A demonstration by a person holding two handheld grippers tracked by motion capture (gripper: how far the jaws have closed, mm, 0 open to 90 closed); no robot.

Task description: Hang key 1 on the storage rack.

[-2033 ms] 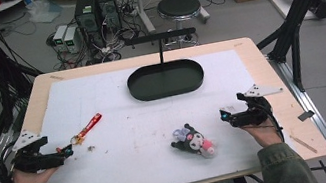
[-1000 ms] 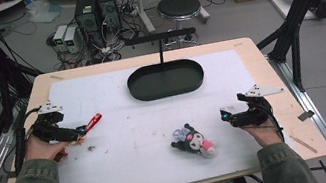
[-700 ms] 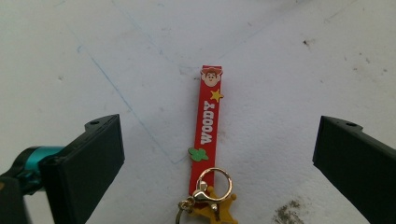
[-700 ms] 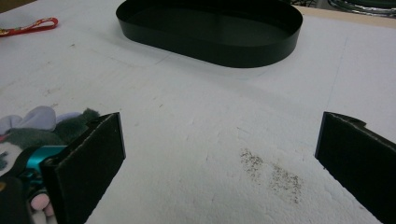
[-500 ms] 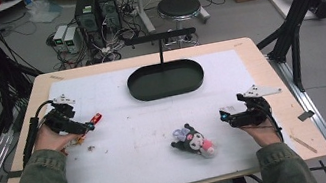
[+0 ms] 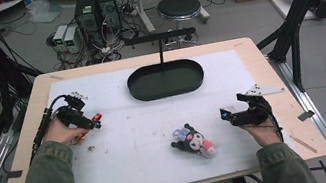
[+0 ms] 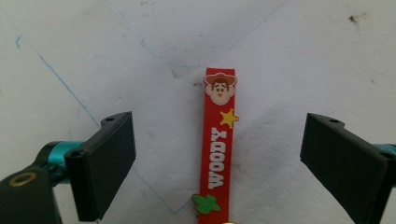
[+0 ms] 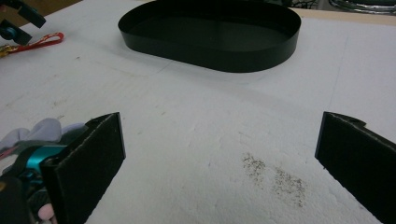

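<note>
A red strap printed "WOODY" [image 7: 217,149] lies flat on the white mat, with a cowboy face at its far end. My left gripper [image 7: 217,163] hangs just above it, open, one jaw on each side of the strap. From above, the left gripper [image 6: 86,123] covers most of the red strap [image 6: 97,117] at the table's left. My right gripper [image 6: 226,115] rests open near the right edge, holding nothing. A black-and-pink plush toy [image 6: 192,141] lies between the hands, toward the front. A black oval tray [image 6: 165,79] stands at the back centre.
The white mat [image 6: 156,123] covers a wooden table. The black tray [image 8: 212,32] sits ahead of the right gripper, with the strap [image 8: 35,43] far off to its left. A black post with a crossbar [image 6: 159,39] rises behind the tray. Dark specks [image 8: 275,175] mark the mat.
My left hand has moved forward and rightward from the table's front left until its gripper is over the red strap. The right gripper and the plush toy have stayed put.
</note>
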